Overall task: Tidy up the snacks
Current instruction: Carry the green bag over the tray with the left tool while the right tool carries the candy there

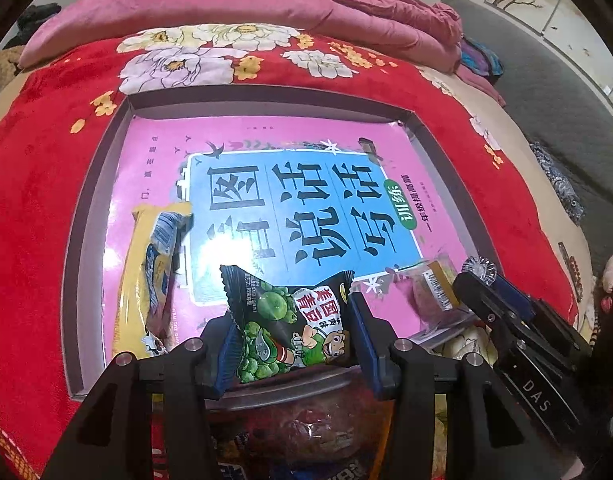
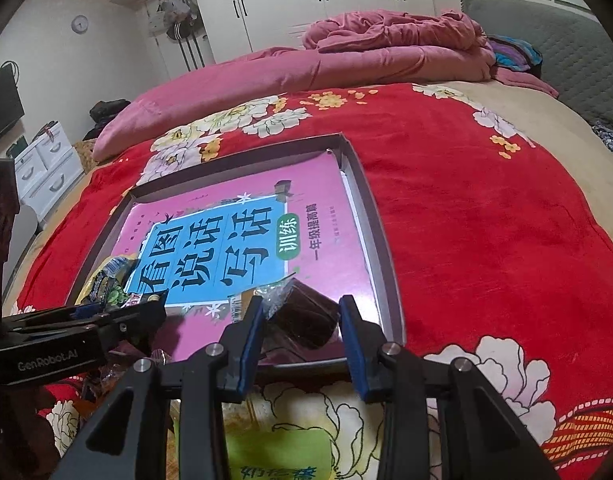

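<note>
A shallow box [image 1: 106, 152] lined with a pink and blue book cover lies on the red flowered bedspread; it shows in the right wrist view too [image 2: 370, 200]. My left gripper [image 1: 292, 340] is shut on a black and green pea snack packet [image 1: 290, 320] over the box's near edge. A yellow snack packet [image 1: 146, 272] lies in the box's left part. My right gripper [image 2: 300, 320] is shut on a clear-wrapped dark brown snack [image 2: 306, 312] over the box's near right corner. The right gripper also shows in the left wrist view [image 1: 482, 284].
More snack packets lie on the bedspread in front of the box, below my left gripper [image 1: 306, 432] and my right gripper [image 2: 278, 452]. A rolled pink quilt [image 2: 306, 68] lies across the far side of the bed. White drawers [image 2: 46, 168] stand at the left.
</note>
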{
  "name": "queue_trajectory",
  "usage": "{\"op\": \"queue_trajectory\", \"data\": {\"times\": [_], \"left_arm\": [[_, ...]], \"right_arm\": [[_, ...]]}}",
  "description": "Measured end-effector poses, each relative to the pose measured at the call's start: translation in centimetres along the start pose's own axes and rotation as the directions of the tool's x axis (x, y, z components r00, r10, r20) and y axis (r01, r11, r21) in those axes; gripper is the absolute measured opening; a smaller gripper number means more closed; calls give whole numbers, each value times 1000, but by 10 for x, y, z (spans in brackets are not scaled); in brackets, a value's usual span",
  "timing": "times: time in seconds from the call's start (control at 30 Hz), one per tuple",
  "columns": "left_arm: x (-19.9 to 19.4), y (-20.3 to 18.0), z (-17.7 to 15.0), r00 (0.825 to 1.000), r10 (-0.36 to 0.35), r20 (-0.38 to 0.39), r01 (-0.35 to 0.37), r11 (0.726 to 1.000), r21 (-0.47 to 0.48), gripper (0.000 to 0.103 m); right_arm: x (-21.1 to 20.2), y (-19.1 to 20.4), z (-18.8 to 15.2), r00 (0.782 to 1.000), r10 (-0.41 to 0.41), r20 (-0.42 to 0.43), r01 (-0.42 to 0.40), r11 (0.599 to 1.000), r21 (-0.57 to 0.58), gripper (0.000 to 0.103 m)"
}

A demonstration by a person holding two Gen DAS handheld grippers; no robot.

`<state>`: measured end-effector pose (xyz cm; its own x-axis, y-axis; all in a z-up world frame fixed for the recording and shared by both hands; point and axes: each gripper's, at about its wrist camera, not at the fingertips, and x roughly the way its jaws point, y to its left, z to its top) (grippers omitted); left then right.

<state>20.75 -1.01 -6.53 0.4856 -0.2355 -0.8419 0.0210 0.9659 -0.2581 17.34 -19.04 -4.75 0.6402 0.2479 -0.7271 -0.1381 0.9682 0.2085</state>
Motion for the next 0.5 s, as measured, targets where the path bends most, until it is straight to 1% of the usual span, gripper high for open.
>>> {"op": "queue_trajectory", "data": {"times": [0.13, 0.5], "left_arm": [[2, 2, 0, 1000, 4, -3, -4, 1000, -9, 51], [-1, 7, 0, 1000, -1, 2, 1, 999, -33, 51]], "right_arm": [[-1, 1, -1, 1000, -16, 4, 16, 1000, -5, 38], [-1, -1, -2, 1000, -29, 11, 29, 1000, -4, 38]]}}
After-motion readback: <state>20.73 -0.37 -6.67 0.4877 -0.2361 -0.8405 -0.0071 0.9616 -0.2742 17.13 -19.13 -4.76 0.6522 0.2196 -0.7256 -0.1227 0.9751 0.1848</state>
